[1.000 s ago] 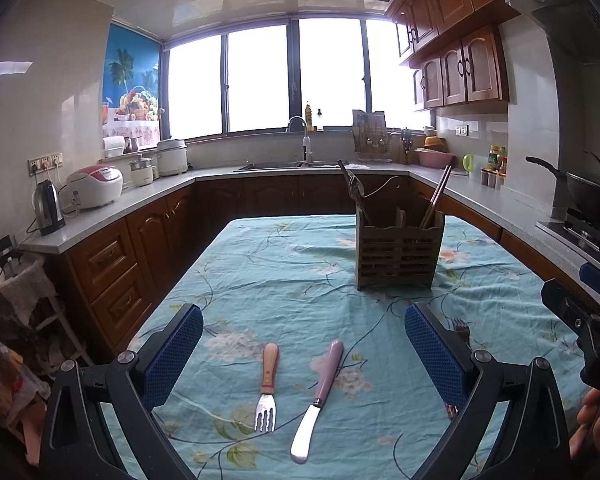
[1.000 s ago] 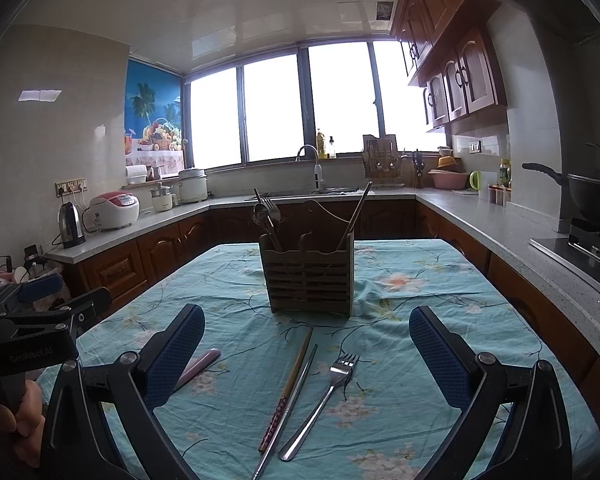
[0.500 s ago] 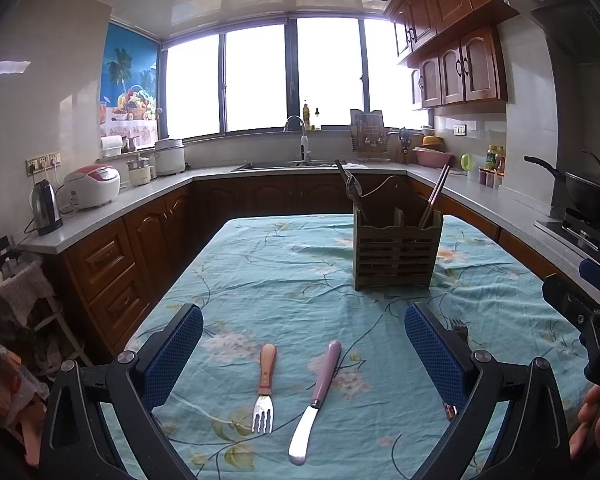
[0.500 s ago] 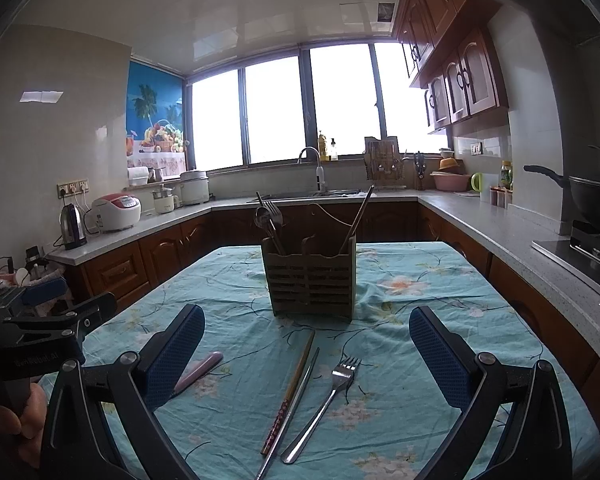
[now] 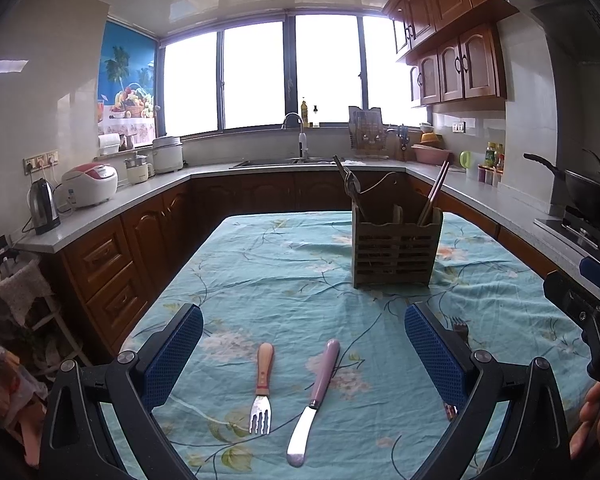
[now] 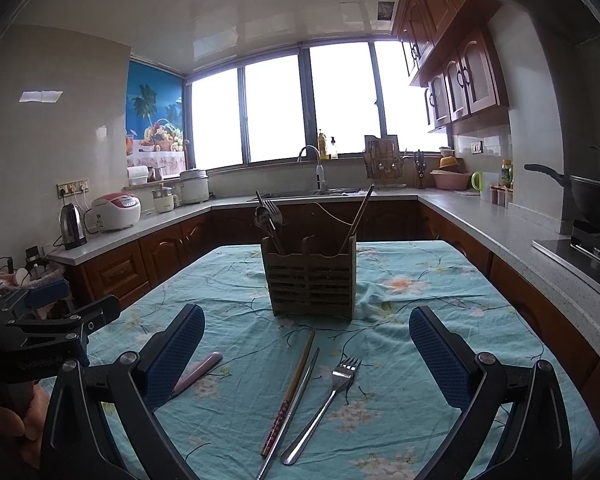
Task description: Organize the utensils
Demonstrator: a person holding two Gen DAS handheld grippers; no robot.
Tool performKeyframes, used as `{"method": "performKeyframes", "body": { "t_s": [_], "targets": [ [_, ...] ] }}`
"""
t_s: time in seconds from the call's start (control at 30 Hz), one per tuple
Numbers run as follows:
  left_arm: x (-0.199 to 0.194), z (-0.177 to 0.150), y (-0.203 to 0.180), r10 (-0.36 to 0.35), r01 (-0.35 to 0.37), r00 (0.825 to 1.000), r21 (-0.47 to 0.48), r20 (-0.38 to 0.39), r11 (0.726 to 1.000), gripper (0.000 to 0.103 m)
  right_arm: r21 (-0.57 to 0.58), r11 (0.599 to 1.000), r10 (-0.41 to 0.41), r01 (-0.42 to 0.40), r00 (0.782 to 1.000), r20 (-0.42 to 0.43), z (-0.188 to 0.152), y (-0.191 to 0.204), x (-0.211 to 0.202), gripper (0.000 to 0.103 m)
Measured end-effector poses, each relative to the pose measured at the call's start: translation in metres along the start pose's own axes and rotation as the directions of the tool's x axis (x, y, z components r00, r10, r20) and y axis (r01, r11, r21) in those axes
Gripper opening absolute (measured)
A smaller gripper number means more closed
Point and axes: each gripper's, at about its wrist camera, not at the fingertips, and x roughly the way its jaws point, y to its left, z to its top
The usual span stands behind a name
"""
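Observation:
A brown slatted utensil caddy (image 5: 396,254) stands on the floral tablecloth, with a fork, spoon and chopsticks in it; it also shows in the right wrist view (image 6: 310,280). My left gripper (image 5: 303,350) is open above a wooden-handled fork (image 5: 262,386) and a pink-handled knife (image 5: 315,394). My right gripper (image 6: 306,354) is open above two chopsticks (image 6: 290,390) and a steel fork (image 6: 324,406). The knife's pink handle (image 6: 202,370) pokes out beside the right gripper's left finger. Both grippers hold nothing.
The table (image 5: 284,272) is ringed by wooden kitchen counters (image 5: 100,216) with a kettle, rice cookers and a sink. A stove with a wok (image 5: 588,196) sits at the right. Each hand-held gripper shows at the edge of the other's view.
Both grippers have eased slightly back and up from the table; the caddy and utensils lie as before. Both stay open.

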Motion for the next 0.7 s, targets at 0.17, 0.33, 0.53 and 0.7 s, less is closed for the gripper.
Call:
{"method": "performKeyframes", "body": {
  "t_s": [0.17,0.33,0.53,0.7],
  "targets": [
    [0.003,-0.001,0.0,-0.004,0.004,1.0,-0.003,-0.004,1.0,0.102,0.0,1.0,0.001,-0.001,1.0,-0.005,0.002,0.0,0.002,0.103],
    [0.006,0.0,0.0,-0.007,0.007,1.0,-0.004,-0.011,1.0,0.102,0.003,1.0,0.003,-0.003,1.0,-0.012,0.0,-0.002,0.006,0.103],
    [0.01,0.003,0.0,-0.009,0.009,1.0,-0.005,-0.016,1.0,0.102,0.004,1.0,0.003,-0.003,1.0,-0.019,-0.001,-0.003,0.012,0.103],
    [0.013,0.005,-0.003,-0.012,0.012,1.0,-0.002,-0.017,1.0,0.102,0.005,1.0,0.002,-0.002,1.0,-0.024,0.0,-0.004,0.014,0.103]
  ]
}}
